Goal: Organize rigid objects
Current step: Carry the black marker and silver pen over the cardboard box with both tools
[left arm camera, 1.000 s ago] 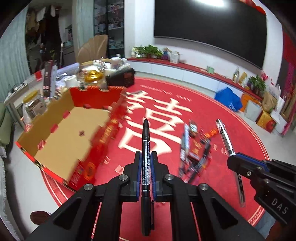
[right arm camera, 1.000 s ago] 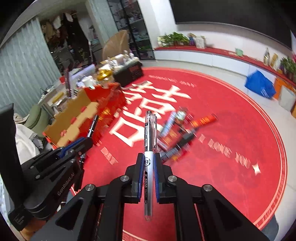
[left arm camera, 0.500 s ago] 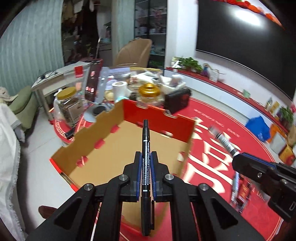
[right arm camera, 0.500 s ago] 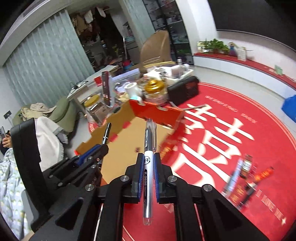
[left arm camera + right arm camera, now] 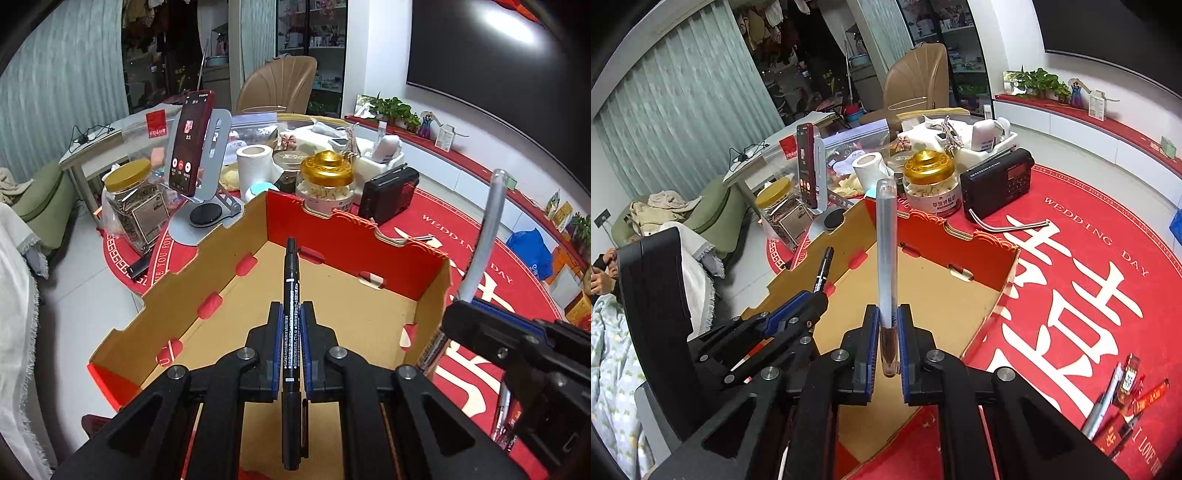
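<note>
My left gripper (image 5: 291,321) is shut on a black marker (image 5: 291,291), held over the open cardboard box (image 5: 207,273) with red outer walls. My right gripper (image 5: 886,325) is shut on a clear-bodied pen (image 5: 887,258), also over the box (image 5: 960,306). In the left wrist view the right gripper (image 5: 469,306) and its pen (image 5: 484,232) show at the box's right wall. In the right wrist view the left gripper (image 5: 809,299) and the marker (image 5: 823,269) show at the box's left side. Several pens and red packets (image 5: 1123,395) lie on the red mat at right.
Behind the box stand a gold-lidded jar (image 5: 327,184), a black radio (image 5: 389,192), a paper roll (image 5: 255,162), a phone on a stand (image 5: 192,147) and a jar of dried goods (image 5: 135,206). A beige chair (image 5: 280,85) stands farther back.
Both grippers have swung left from the pile on the mat to above the box, each keeping its pen. The right pen now points steeply upward.
</note>
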A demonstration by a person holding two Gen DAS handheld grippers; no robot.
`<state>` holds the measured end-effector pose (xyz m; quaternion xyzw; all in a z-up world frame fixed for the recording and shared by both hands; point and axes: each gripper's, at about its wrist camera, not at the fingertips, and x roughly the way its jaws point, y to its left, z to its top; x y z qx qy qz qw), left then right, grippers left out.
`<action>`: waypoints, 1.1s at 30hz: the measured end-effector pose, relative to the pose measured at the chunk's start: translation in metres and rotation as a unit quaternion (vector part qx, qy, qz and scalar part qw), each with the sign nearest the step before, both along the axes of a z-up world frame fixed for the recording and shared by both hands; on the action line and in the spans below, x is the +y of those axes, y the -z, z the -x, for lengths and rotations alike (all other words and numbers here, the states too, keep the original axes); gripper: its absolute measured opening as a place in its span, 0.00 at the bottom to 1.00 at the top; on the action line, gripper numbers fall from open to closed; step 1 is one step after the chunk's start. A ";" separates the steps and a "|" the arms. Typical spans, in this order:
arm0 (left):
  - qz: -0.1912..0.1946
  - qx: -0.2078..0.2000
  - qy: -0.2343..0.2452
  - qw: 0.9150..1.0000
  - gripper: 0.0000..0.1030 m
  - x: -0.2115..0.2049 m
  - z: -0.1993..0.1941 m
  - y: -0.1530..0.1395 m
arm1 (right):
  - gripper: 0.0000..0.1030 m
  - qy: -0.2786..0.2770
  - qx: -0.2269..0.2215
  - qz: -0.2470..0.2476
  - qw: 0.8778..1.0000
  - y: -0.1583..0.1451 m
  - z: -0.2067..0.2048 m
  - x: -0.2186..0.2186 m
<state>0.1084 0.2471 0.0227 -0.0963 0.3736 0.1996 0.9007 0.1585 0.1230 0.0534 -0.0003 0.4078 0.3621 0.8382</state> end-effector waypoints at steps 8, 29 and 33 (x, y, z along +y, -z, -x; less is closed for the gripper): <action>-0.003 0.006 -0.007 1.000 0.09 0.013 -0.009 0.004 | 0.11 0.002 0.006 0.011 1.000 0.008 -0.015 0.012; 0.002 0.031 -0.008 0.999 0.09 0.021 -0.022 0.019 | 0.11 -0.001 0.032 0.029 0.999 0.028 -0.023 0.024; 0.003 0.036 -0.008 0.999 0.09 0.022 -0.022 0.023 | 0.11 0.000 0.036 0.031 0.999 0.031 -0.024 0.024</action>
